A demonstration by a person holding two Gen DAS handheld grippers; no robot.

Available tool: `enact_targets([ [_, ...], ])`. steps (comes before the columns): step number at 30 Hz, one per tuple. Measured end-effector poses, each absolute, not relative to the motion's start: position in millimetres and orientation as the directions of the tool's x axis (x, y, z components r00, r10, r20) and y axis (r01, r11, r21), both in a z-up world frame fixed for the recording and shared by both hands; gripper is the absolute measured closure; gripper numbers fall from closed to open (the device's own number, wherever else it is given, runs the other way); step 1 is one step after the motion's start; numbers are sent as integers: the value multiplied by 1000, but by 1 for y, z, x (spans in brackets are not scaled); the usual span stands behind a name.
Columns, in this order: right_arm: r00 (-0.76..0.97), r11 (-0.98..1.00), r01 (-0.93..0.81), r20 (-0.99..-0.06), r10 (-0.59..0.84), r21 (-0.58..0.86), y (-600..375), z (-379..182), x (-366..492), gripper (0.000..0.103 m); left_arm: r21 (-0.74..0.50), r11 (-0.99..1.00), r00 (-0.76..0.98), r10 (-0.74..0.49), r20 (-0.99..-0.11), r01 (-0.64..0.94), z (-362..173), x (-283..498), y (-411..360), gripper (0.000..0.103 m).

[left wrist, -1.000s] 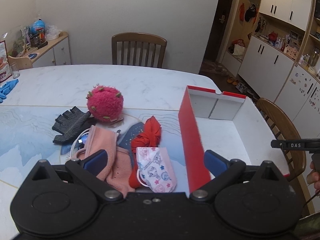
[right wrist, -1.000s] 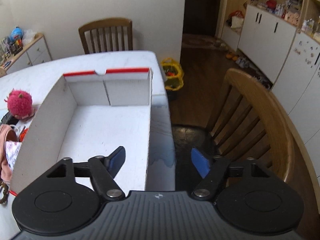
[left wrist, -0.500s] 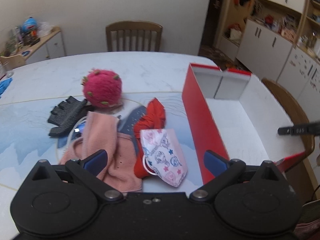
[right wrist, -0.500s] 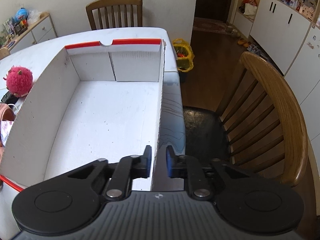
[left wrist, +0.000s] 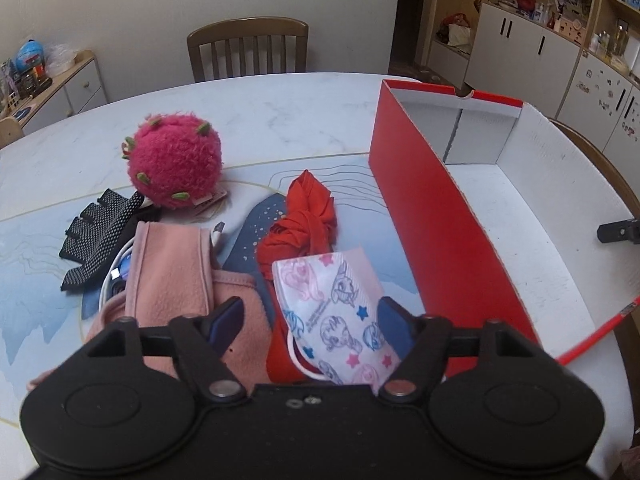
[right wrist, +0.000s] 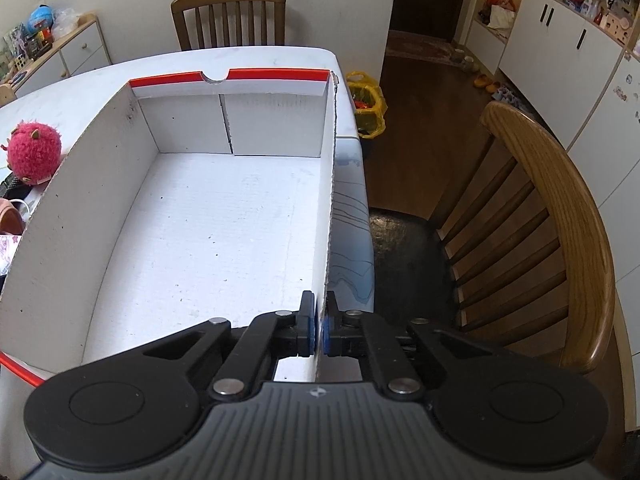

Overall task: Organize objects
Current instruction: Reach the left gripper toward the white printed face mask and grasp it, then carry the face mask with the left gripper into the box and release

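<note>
While right hand-held gripper [right wrist: 319,330] clamps box [right wrist: 208,240] wall edge, left hand-held gripper [left wrist: 310,320] spread, seemingly straddling mask [left wrist: 336,312].

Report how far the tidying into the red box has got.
Barely begun. Done: nothing is packed; the red box shows only bare white floor. In hand: the right hand-held gripper is shut on the box's right wall, and the open left hand-held gripper straddles the printed face mask. Left: mask, red cloth, pink fleece, black glove and pink plush ball all lie on the table.
</note>
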State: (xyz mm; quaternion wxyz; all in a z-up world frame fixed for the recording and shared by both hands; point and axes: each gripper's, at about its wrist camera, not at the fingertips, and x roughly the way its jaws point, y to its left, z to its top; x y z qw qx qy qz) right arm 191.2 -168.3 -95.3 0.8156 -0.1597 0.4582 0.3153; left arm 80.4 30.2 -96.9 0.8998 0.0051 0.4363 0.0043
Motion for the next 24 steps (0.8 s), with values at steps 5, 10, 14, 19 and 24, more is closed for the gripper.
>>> enact_targets([
  [5, 378, 750, -661, -851, 365, 28, -168, -95, 192, 99, 42, 999, 626, 31, -780, 3, -100, 90, 31, 56],
  [10, 376, 747, -664, -852, 366, 28, -167, -95, 192, 99, 34, 999, 658, 11, -753, 21, -94, 86, 31, 102],
  [14, 375, 746, -665, -853, 364, 25, -167, -95, 192, 99, -6, 999, 667, -27, -744, 34, -87, 83, 34, 103],
  [19, 372, 742, -670, -853, 365, 25, -167, -95, 192, 99, -90, 992, 662, -124, -739, 86, -58, 77, 35, 103],
  [24, 371, 740, -672, -853, 368, 27, -167, -95, 192, 99, -129, 984, 668, -177, -723, 120, -26, 74, 31, 103],
])
